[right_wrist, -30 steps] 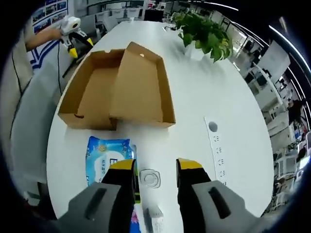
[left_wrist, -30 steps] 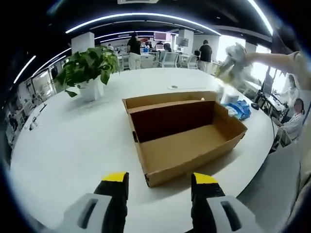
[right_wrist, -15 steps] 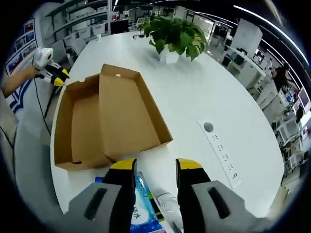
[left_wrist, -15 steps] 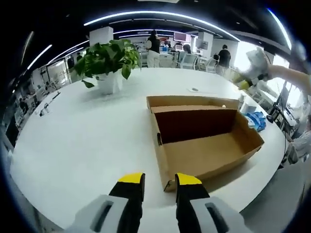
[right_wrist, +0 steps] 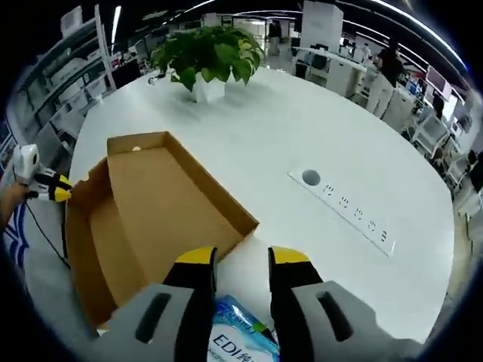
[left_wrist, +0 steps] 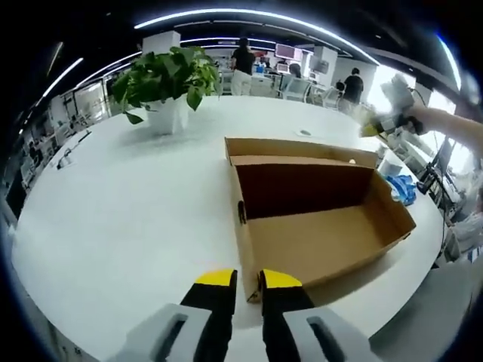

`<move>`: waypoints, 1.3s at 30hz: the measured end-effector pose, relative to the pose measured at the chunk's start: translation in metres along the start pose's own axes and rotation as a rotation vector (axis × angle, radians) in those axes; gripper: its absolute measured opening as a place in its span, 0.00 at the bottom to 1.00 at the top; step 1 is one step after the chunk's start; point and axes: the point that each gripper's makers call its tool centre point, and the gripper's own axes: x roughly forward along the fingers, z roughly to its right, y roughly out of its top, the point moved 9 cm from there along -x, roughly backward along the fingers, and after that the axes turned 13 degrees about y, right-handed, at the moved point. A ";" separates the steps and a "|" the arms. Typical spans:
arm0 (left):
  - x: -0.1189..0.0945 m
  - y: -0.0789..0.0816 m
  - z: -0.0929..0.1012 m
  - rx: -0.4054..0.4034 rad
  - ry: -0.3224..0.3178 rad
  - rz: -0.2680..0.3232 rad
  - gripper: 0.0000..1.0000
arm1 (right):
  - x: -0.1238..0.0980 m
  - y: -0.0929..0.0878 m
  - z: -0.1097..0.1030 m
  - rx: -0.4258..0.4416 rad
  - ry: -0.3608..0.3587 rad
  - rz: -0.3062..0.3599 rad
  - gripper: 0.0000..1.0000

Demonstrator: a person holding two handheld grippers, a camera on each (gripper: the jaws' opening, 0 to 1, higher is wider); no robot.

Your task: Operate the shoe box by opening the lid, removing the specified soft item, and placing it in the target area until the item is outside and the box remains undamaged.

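The box (left_wrist: 313, 215) is plain brown corrugated cardboard, rectangular and open, and it stands on a smooth white round table (left_wrist: 113, 204). Its interior shows bare cardboard, and the hinged lid (right_wrist: 177, 200) lies back flat beside the tray. In the left gripper view the box occupies the centre to 3 o'clock, with the left gripper (left_wrist: 247, 280) at 6 o'clock, its yellow-tipped jaws nearly closed with only a slim gap and nothing between them. The pack (left_wrist: 400, 187), a soft blue glossy wrapper, lies on the table just beyond the box's far end at 3 o'clock. In the right gripper view the right gripper (right_wrist: 241, 258) sits at 6 o'clock, jaws moderately apart and holding nothing, with the pack (right_wrist: 240, 339) below them. A leafy green plant (left_wrist: 164, 75) in a white pot stands at 11 o'clock. A flush socket strip (right_wrist: 349, 213) lies at 3 o'clock.
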 end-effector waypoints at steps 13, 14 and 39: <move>0.005 -0.003 0.002 -0.018 0.005 0.004 0.05 | 0.045 -0.013 0.010 0.097 -0.069 -0.073 0.15; 0.006 -0.003 0.002 -0.019 0.005 0.004 0.05 | 0.048 -0.015 0.011 0.128 -0.068 -0.072 0.15; 0.007 -0.004 0.003 0.013 0.003 0.022 0.05 | 0.033 -0.008 0.001 0.286 -0.070 -0.003 0.03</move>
